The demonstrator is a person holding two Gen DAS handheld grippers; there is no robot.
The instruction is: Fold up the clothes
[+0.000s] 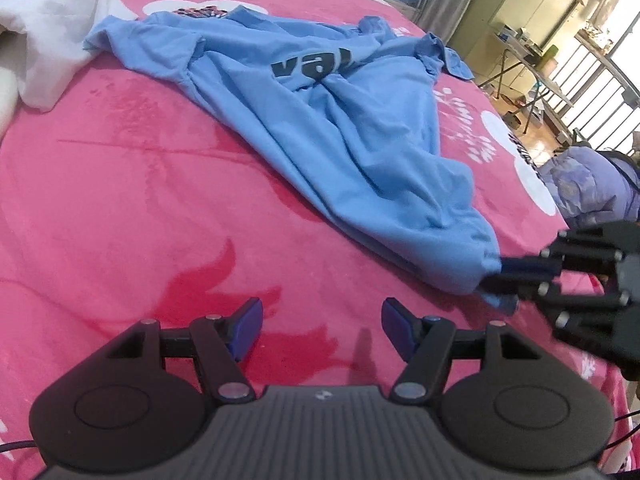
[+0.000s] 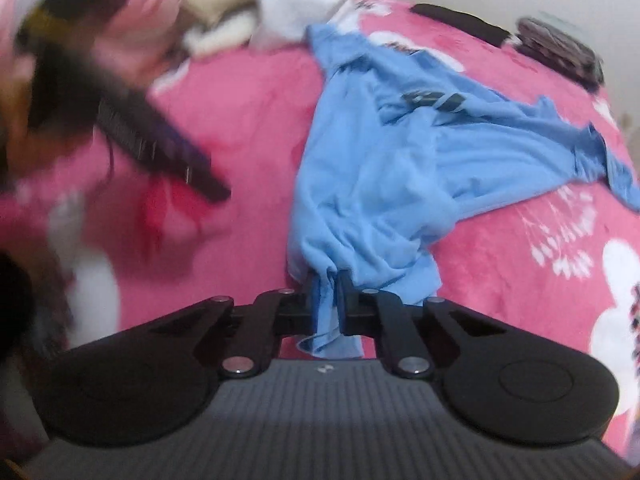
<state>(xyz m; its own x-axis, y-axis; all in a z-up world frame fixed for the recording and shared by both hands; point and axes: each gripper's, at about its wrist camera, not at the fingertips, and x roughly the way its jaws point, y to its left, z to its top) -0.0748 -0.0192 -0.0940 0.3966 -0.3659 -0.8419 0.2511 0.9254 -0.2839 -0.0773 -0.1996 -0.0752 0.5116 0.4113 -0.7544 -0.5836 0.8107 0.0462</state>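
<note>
A light blue T-shirt (image 1: 340,120) with dark lettering lies crumpled on the pink bed cover, stretched from the far left toward the near right. My right gripper (image 2: 326,292) is shut on the shirt's (image 2: 372,184) bunched near corner, and blue cloth hangs out below its jaws. The left wrist view shows that same right gripper (image 1: 496,276) at the right edge, pinching the corner. My left gripper (image 1: 322,324) hovers open over bare pink cover, left of the pinched corner, with nothing between its blue pads. The left gripper (image 2: 208,184) appears blurred at the left of the right wrist view.
A white pillow (image 1: 48,32) lies at the bed's far left. Dark folded clothes (image 2: 560,52) sit at the far edge of the pink floral cover (image 1: 140,200). A purple bundle (image 1: 588,188) lies past the bed's right edge. A person's blurred sleeve (image 2: 72,40) fills the upper left.
</note>
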